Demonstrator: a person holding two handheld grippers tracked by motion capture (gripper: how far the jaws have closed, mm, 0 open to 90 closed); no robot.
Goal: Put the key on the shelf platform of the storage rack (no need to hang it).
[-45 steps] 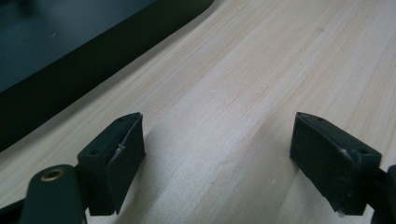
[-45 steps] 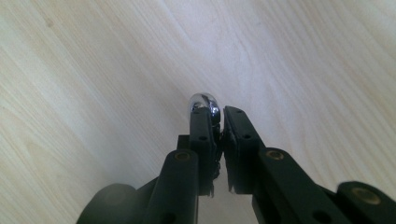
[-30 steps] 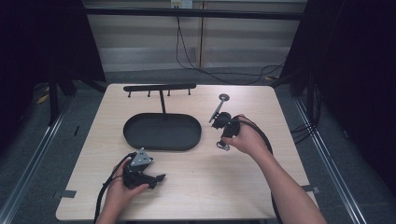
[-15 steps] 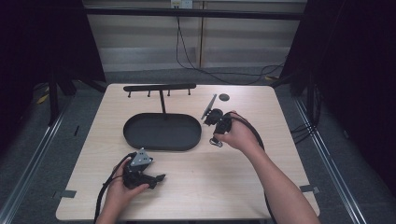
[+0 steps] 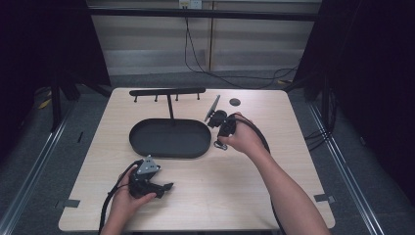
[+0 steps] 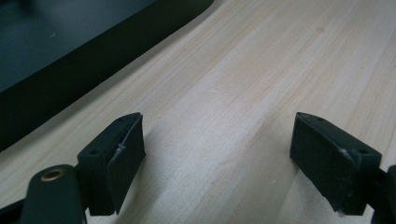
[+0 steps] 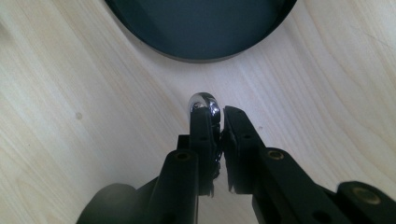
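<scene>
A light wooden table [image 5: 244, 196] seen from above, with a person's two forearms coming in from the bottom of the frame. Right of centre, the right gripper [image 5: 219, 128] holds a shiny metal object, probably a spoon or small ladle, though the high view is too small to be sure. Its thin grey handle [image 5: 212, 107] slants up and away from the gripper toward the upper middle of the frame.

In the right gripper view, a polished, rounded metal end [image 7: 204, 103] pokes out just above the tips of the two black jaws, which are pressed tightly onto it at the centre of the frame. The gripper hangs over bare wood, just beside the curved end of a black oval tray [image 7: 201, 28] at the top of that view.

In the high view the tray [image 5: 142, 142] lies at the centre of the table, and nothing is seen inside it. Behind it stands a black rack with small hooks [image 5: 167, 92]. A small dark disc [image 5: 235, 102] lies near the table's far edge.

At the lower left, the left gripper [image 5: 166, 186] rests low over the table. In the left gripper view its jaws stand wide apart with bare wood between them.
</scene>
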